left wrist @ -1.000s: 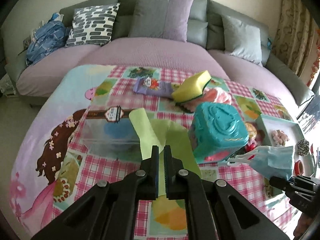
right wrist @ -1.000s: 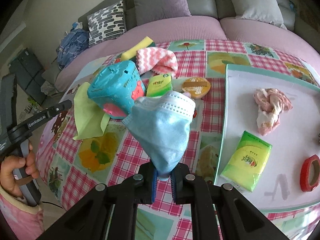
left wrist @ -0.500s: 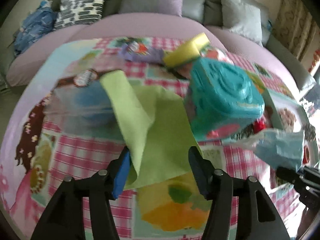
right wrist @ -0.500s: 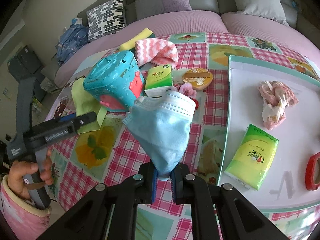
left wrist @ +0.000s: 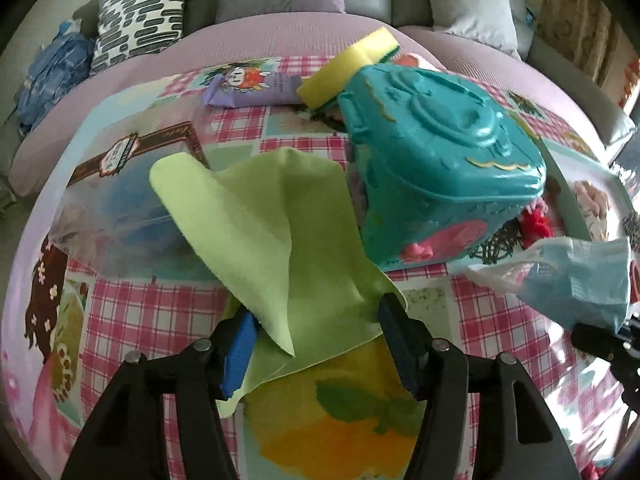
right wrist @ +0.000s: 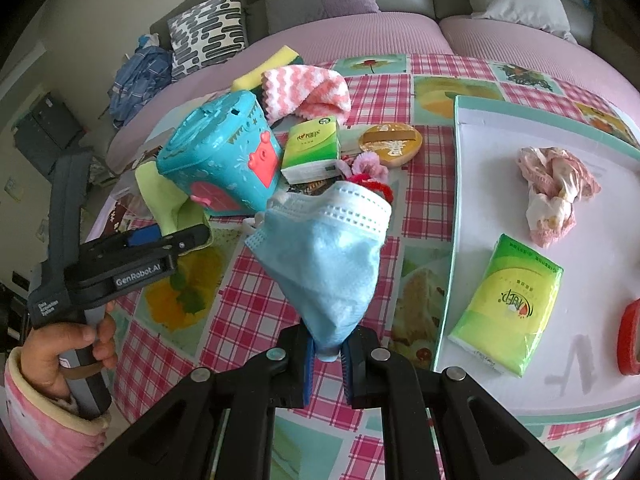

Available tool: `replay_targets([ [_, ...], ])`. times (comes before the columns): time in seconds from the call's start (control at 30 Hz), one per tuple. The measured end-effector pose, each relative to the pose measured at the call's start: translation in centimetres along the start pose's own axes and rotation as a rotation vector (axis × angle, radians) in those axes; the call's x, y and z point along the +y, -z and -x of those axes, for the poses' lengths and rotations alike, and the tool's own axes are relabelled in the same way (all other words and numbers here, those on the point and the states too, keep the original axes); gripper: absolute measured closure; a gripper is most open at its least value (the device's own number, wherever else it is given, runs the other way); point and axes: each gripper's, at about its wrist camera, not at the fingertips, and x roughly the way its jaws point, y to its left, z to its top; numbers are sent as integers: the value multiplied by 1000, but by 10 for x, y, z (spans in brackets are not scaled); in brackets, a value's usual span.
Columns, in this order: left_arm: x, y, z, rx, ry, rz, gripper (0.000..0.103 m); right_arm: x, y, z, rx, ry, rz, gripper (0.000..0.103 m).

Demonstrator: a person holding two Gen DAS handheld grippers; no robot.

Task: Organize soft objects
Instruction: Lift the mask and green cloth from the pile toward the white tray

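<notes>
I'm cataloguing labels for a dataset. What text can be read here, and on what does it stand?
"GenRobot.AI": white letters on the side of the left gripper.
Small white print on the left gripper's handle: too small to read.
Tissue pack on the white tray: logo and characters blurred.
Second green tissue pack: print unreadable.
Purple packet: unreadable.

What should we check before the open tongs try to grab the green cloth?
1. Left tongs open wide enough: ok, they have just been opening, with the green cloth between them.
2. Pads pressing the cloth: not ok, not yet gripping.
3. Cloth free to lift: cannot tell; its far edge runs beside or under the teal toy box.
4. Right tongs holding the blue face mask: ok, shut on its bottom corner.
5. White tray has room: ok.
</notes>
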Motion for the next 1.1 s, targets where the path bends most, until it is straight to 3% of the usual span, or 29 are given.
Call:
replay_targets([
  [0.17, 15, -1, 1, -9, -27, 44, 81, -1, 0, -3, 4, -3, -2, 92],
  [0.27, 25, -1, 1, -18, -22, 74, 91, -1, 0, -4, 6, -4, 1, 92],
  [0.47, 26, -1, 1, -24, -29, 93, 99, -2, 1, 0, -13, -8, 8, 92],
  [0.6, 27, 3, 15, -40, 6, 114, 100, -2, -1, 10, -55, -7, 21, 92],
  [0.87, 25, -12, 79, -198, 21, 90, 100, -11, -4, 35, -115, -15, -2, 92],
  [1.1, 1, -33, 138, -342, 60, 18, 100, -30, -9, 63, -190, 1, -50, 92],
])
